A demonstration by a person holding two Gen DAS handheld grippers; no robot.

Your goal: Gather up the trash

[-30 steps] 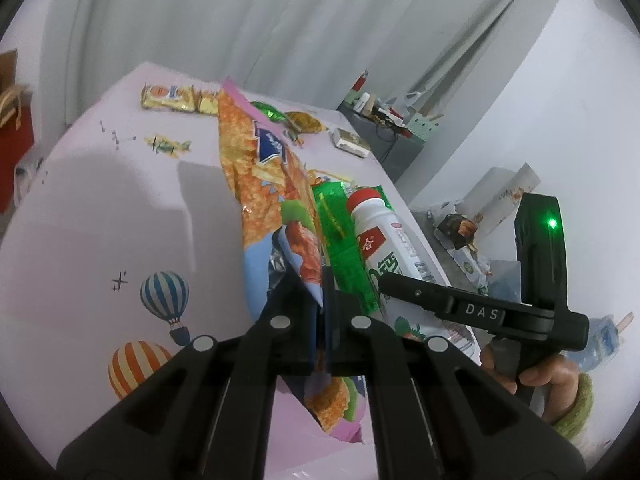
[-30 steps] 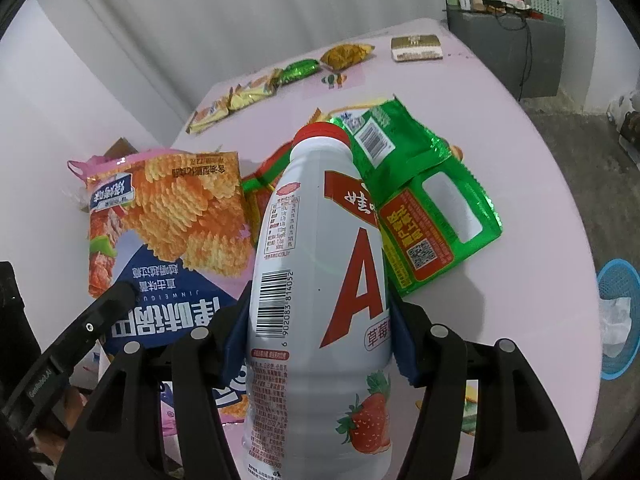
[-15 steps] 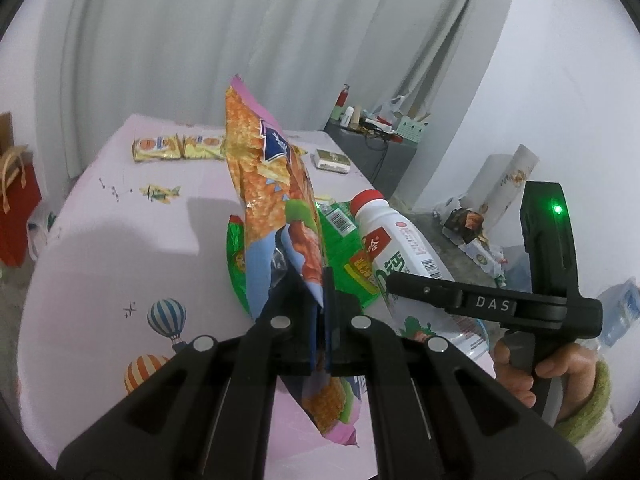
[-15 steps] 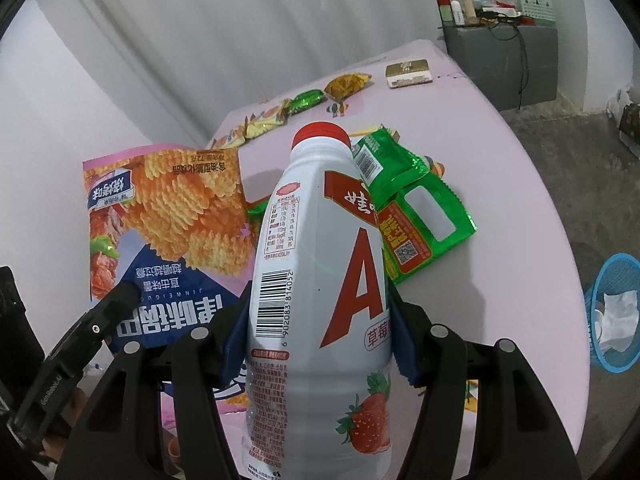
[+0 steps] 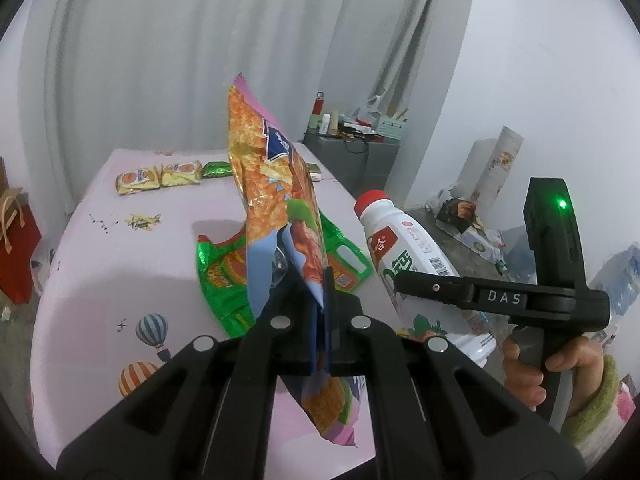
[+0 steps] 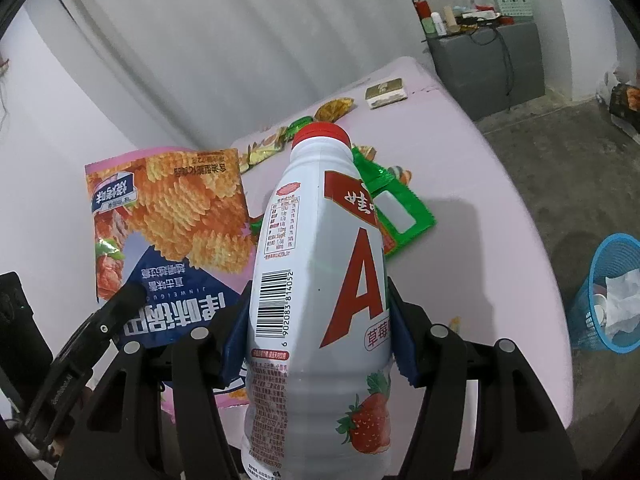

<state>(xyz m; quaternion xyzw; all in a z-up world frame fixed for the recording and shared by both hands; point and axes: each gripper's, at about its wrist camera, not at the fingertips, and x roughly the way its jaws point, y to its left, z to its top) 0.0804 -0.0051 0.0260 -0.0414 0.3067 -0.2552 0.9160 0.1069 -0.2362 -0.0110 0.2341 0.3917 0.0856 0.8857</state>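
Your pink counter lies below both loads. Your left gripper has its fingers pinched tight on the chip bag (hanging upright); your right gripper clamps the strawberry milk bottle midway, above the green wrapper.

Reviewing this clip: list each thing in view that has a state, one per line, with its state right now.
left gripper: shut on the chip bag.
chip bag: lifted, upright, torn open.
right gripper: shut on the bottle.
bottle: lifted, red cap on.
green wrapper: flat on the table, opened.
blue basket: upright on the floor, paper inside.
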